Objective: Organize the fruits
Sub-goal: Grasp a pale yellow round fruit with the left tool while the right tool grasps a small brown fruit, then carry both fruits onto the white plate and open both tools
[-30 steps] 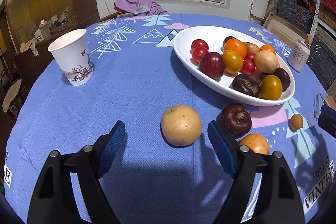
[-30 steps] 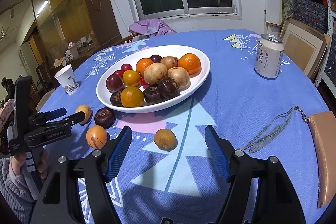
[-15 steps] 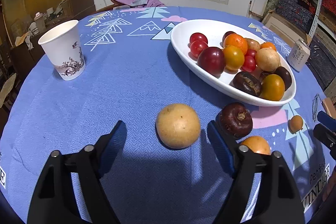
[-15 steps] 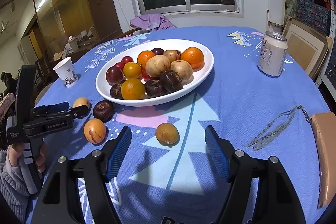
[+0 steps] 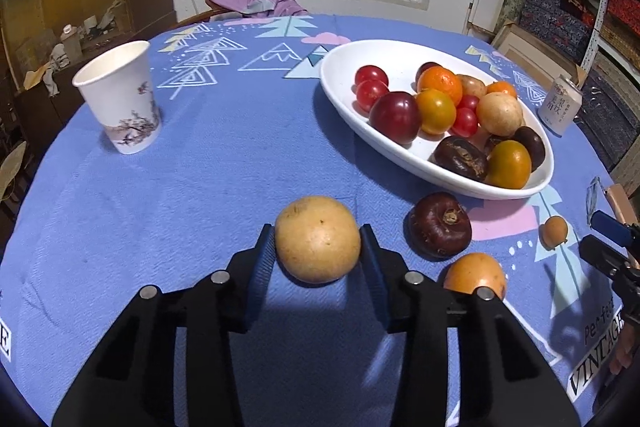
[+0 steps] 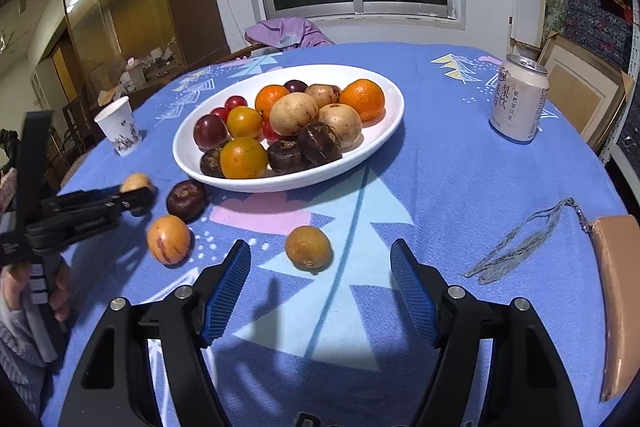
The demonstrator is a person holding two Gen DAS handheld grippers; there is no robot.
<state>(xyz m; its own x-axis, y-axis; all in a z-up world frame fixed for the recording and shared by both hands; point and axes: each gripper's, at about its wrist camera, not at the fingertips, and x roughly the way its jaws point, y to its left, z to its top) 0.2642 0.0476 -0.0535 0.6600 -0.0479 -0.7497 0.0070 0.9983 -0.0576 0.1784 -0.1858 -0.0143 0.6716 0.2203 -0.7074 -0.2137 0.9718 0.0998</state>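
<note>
At lower centre of the left wrist view, the left gripper (image 5: 318, 253) is closing on a round tan fruit (image 5: 317, 239), its blue pads (image 5: 262, 269) pressed to either flank while the fruit rests on the blue tablecloth (image 5: 200, 187); I judge this a side-on grasp meant to carry it up to the white oval dish (image 5: 340, 67) in the upper right, where most fruits are already piled. Right of it, loose on the cloth, lie a dark mangosteen-like fruit (image 5: 439, 225) and an orange-red fruit (image 5: 475, 273), probably awaiting the same trip. Only the right wrist view shows the right gripper (image 6: 320, 285) spread wide and empty, a small yellow-brown fruit (image 6: 308, 247) just beyond its tips, plus the drink can (image 6: 518, 98) whole at upper right.
</note>
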